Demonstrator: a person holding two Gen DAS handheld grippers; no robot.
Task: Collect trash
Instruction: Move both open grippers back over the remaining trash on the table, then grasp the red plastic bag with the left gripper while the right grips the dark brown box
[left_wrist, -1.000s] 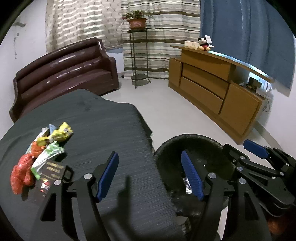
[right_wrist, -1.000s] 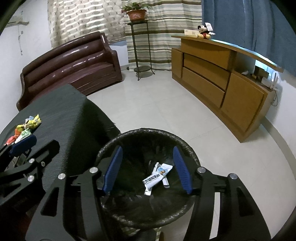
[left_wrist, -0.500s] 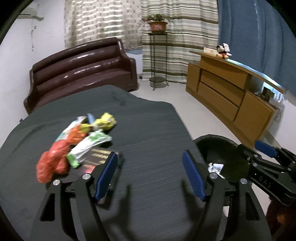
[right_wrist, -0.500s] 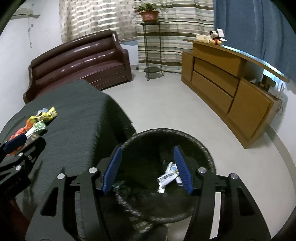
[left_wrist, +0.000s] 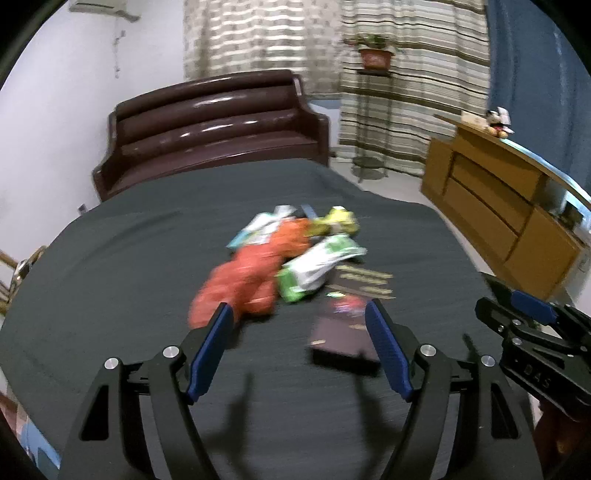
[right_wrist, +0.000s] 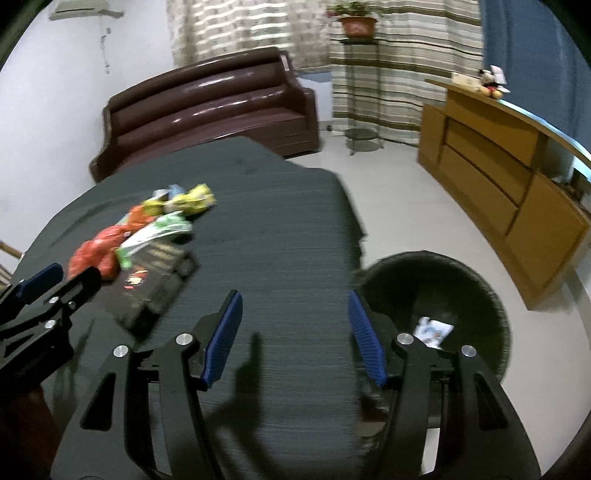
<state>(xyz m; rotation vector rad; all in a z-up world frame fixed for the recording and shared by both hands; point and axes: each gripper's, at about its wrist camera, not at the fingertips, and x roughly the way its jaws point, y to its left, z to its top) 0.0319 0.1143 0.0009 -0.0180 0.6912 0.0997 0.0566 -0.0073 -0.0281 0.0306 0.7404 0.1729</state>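
Item: wrapper pile (left_wrist: 284, 258), orange, green and yellow packets heaped mid-bench (left_wrist: 129, 266), touching a dark flat box (left_wrist: 345, 328). Bin (right_wrist: 443, 280) beside bench edge, one wrapper inside. Recommended handling: approach low, pinch a single packet at its edge, avoid dragging neighbours. Left hand-held gripper (left_wrist: 299, 343): fingers apart, empty, aimed at the pile. Right hand-held gripper (right_wrist: 295, 336): fingers apart, empty, over bench near bin.

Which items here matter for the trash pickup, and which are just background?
Job:
- orange crinkled wrappers
- green-and-white plastic packet
- yellow wrapper
- dark flat box
- black bin with liner, white wrapper inside
- left gripper, right gripper, both open

Background:
- brown leather sofa
- wooden sideboard
- potted plant
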